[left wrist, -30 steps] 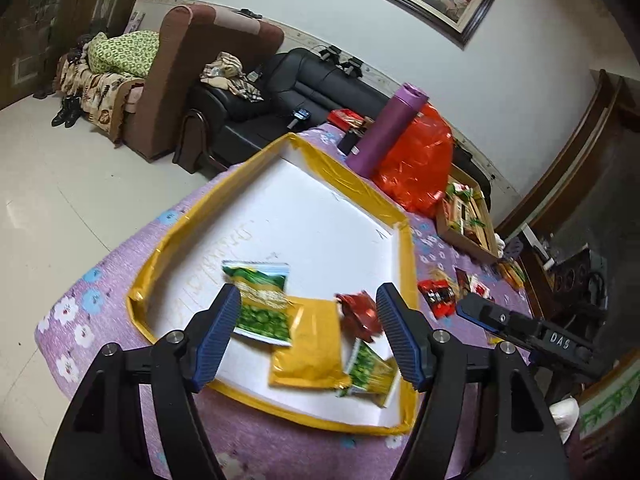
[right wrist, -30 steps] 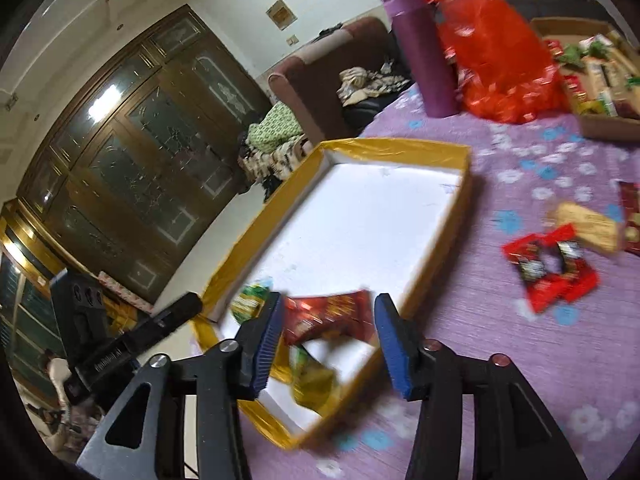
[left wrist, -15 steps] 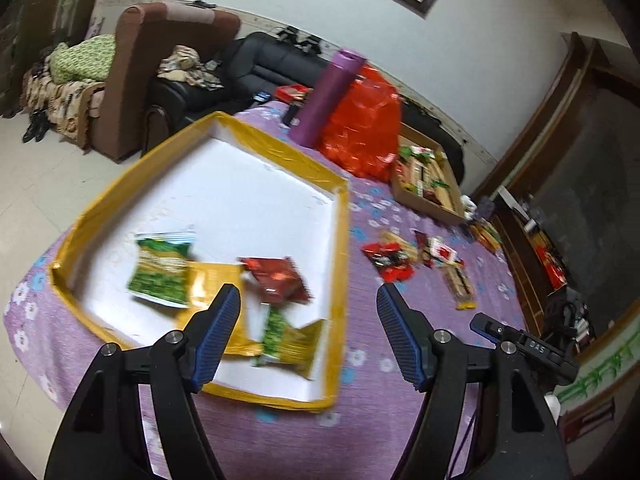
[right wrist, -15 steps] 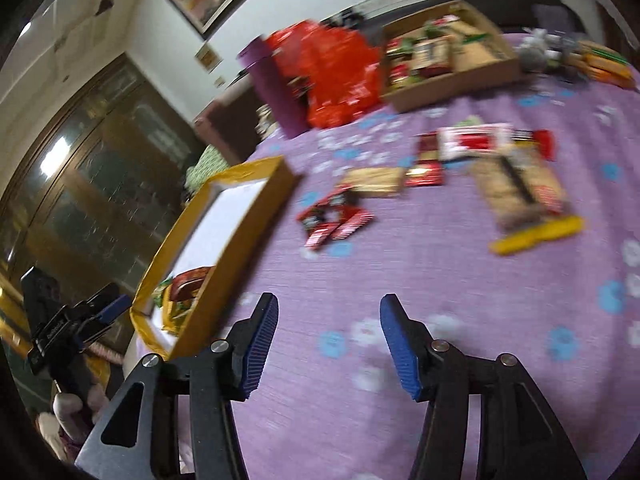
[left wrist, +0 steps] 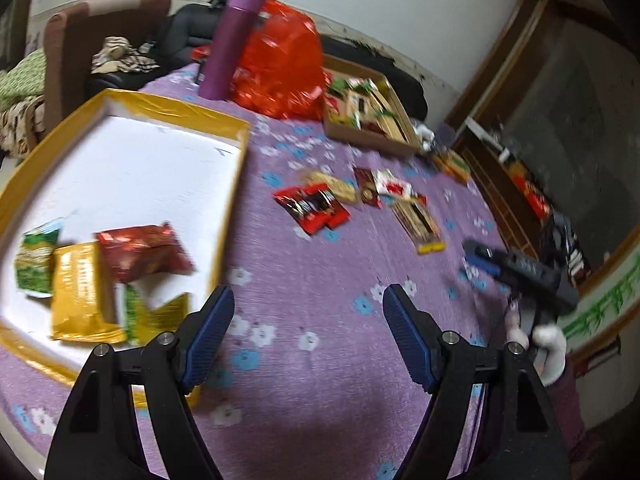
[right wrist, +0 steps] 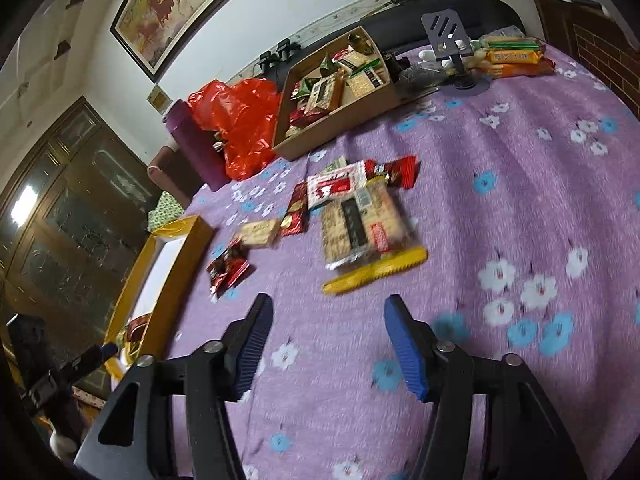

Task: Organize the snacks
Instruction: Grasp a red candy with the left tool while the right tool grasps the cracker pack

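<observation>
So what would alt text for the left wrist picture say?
An empty two-finger tool, its jaws opening, hovers over a purple flowered tablecloth. Left sits a yellow-rimmed tray holding four snack packets; more packets lie loose beyond.

Red snack packet (left wrist: 142, 252) now in tray (left wrist: 176, 114), seemingly.

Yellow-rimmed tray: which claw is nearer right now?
Left. The left claw hovers over the cloth at the yellow-rimmed tray near corner; the right claw is farther out over the cloth, toward the loose snacks.
</observation>
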The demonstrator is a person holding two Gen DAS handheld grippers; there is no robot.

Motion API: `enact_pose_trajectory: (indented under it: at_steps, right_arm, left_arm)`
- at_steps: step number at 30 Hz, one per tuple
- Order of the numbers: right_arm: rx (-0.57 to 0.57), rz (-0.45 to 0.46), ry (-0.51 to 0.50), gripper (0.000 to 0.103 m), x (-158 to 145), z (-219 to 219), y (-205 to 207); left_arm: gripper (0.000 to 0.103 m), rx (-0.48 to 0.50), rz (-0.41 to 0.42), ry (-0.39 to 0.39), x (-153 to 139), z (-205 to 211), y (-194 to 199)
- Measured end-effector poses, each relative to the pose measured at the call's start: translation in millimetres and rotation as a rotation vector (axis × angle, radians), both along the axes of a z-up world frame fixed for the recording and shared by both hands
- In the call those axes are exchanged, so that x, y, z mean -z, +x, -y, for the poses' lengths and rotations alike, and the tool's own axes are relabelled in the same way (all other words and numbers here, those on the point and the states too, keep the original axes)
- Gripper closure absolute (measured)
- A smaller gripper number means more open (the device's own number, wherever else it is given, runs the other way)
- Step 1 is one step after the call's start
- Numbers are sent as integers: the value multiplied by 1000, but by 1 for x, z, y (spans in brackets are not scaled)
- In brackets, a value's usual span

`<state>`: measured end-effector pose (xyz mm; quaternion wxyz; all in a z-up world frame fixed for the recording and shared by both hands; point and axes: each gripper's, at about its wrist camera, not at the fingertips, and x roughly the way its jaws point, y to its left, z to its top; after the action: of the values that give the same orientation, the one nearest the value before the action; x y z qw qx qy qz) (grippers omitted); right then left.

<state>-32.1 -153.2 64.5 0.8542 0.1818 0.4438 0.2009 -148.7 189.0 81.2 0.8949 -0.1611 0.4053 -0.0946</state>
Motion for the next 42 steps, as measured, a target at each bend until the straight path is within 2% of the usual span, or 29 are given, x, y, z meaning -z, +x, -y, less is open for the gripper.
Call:
enact_pose_trajectory:
  at_steps: [2,4,6,11,14,17,21,27,31,34,35,37,38,42]
  right_arm:
    - [22,2,-44,36,4,-2,17]
    - [56,13,-142,27,7,-8,36]
    - [62,20,-256,27,12,-19,56]
    - [3,-32,-302,27,29,-47,82]
    - [-17,-16,-360,26,36,-60,80]
    - [-27,-3,-367,23,38,-63,79]
    - [-32,2,-338,20,38,-59,81]
    - [-53,24,-363,20,39,-63,79]
    - [-57,19,-330,20,39,-58,79]
    - [-55,22,-327,20,39,-58,78]
    - [-55,25,-337,20,39,-59,78]
    - [-55,29,-353,20,39,-61,77]
    - [-55,30,-355,20,39,-62,76]
    - [-57,31,-352,20,40,-61,77]
  left_arm:
    - [26,21,-15,24,3,12,6]
    - [26,32,-27,47,6,19,10]
    - [26,36,-32,75,5,25,14]
    - [26,44,-26,181,4,40,38]
    - [26,75,-25,247,7,52,62]
    - [26,104,-41,303,14,65,91]
    - [26,126,-97,318,29,78,127]
    - [26,144,-73,443,40,101,145]
    - [26,152,-104,409,46,103,156]
    - [26,197,-101,417,48,113,166]
    - [30,209,-108,435,50,118,170]
    - [46,218,-121,470,54,124,176]
    - [58,224,-144,479,59,126,180]
    - [81,218,-128,418,61,122,183]
